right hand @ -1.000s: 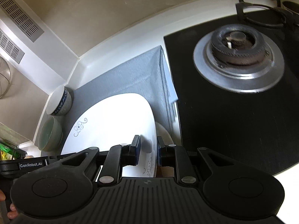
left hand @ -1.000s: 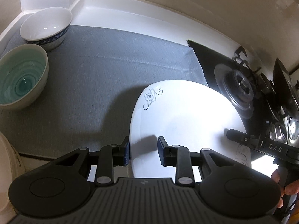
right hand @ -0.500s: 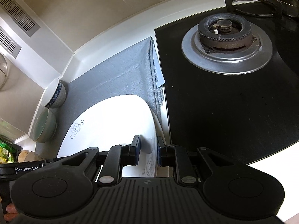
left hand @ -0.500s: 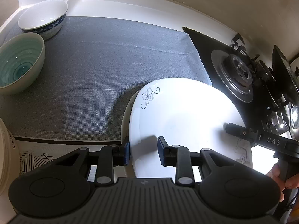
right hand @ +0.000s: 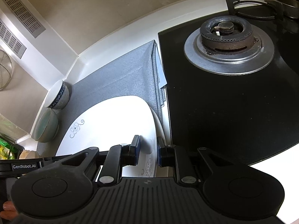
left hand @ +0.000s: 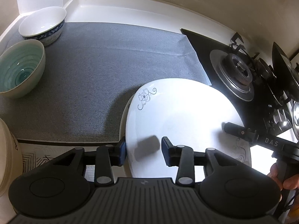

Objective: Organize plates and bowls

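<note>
Left tool (left hand: 143, 151) jaws opening, plate rim between them, right pad clear of it. Right tool (right hand: 148, 150) clamped on white plate (left hand: 179, 115) right edge. Plate over grey mat (left hand: 89, 78), near side, left of stove (right hand: 229, 97). Two bowls (left hand: 44, 25) far left.

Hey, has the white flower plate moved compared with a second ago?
Yes. In the right wrist view the white flower plate has dropped away from the stove burner toward the grey mat, now resting on another plate's rim.

Grey mat (left hand: 89, 85) open mid-counter; bowls (left hand: 43, 25) block far-left corner, stove burner (left hand: 237, 74) right.
</note>
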`<state>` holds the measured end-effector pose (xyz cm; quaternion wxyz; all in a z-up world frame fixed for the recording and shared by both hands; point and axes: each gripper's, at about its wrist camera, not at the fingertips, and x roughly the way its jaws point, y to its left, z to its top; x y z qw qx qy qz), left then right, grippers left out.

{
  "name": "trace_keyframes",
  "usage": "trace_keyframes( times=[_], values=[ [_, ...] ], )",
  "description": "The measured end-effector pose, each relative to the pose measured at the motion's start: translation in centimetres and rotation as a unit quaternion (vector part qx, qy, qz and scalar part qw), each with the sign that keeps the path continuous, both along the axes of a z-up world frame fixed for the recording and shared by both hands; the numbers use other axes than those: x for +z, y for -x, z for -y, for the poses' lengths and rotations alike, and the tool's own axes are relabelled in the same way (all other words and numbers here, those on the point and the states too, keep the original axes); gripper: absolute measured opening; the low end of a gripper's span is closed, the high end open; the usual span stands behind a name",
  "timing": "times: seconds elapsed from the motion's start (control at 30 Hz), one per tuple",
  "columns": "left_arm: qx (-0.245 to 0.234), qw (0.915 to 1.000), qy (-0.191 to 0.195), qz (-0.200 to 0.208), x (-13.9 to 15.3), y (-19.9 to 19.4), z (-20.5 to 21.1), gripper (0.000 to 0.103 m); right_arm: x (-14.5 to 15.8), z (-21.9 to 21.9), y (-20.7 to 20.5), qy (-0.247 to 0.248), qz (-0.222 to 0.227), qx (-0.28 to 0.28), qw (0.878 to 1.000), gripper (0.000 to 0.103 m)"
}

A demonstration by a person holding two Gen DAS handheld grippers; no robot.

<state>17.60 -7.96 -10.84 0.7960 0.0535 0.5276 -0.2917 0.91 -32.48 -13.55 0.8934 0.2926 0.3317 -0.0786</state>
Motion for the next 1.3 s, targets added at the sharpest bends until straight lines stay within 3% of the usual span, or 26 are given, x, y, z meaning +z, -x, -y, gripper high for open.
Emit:
trace_keyframes(
  times=[0.13,0.2,0.23,0.27,0.33,0.47,0.57,0.67,0.7,0.73,0.83,1.0,1.3],
  values=[
    [-0.007,0.9999,-0.008,0.011,0.2,0.3,0.4,0.051,0.2,-0.2,0.1,0.013,0.008,0.0,1.0,0.019],
    [-0.006,0.9995,-0.013,0.029,0.6,0.5,0.6,0.067,0.3,-0.3,-0.1,0.022,0.007,0.003,1.0,0.019],
    [-0.005,0.9984,-0.019,0.052,1.1,0.8,0.6,0.083,0.4,-0.4,-0.1,0.028,0.007,0.006,1.0,0.021],
    [-0.005,0.9964,-0.023,0.082,1.6,1.1,0.6,0.089,0.4,-0.6,-0.1,0.033,0.007,0.009,0.999,0.022],
    [-0.016,0.9937,-0.025,0.108,2.2,1.4,0.6,0.089,0.5,-0.9,-0.2,0.05,0.009,0.014,0.999,0.023],
    [-0.01,0.9963,-0.021,0.083,1.8,0.9,0.4,0.089,0.7,-1.4,-0.4,0.071,0.002,0.025,0.997,0.025],
    [0.0,0.9974,-0.022,0.069,1.3,0.7,-0.1,0.091,1.2,-1.9,-0.6,0.087,-0.011,0.036,0.995,0.032],
    [0.009,0.9979,-0.015,0.063,1.4,0.6,-0.9,0.102,1.9,-2.5,-0.4,0.104,-0.013,0.039,0.994,0.055],
    [0.013,0.9977,-0.012,0.065,1.5,0.7,-1.0,0.103,2.3,-2.9,-0.2,0.127,-0.009,0.033,0.991,0.068],
    [0.016,0.9975,-0.009,0.068,1.7,0.7,-1.4,0.103,2.5,-3.2,-0.1,0.15,-0.004,0.029,0.988,0.072],
    [0.022,0.9972,-0.004,0.072,2.2,0.5,-1.8,0.103,3.4,-3.6,0.0,0.191,0.007,0.032,0.981,0.072],
    [0.028,0.9967,0.01,0.075,3.5,0.5,-2.0,0.103,4.9,-3.0,-0.1,0.165,0.005,0.025,0.986,0.072],
    [0.042,0.9936,0.073,0.076,5.5,1.7,-3.0,0.103,8.6,-4.4,1.3,0.141,-0.017,0.027,0.989,0.077]
  ],
)
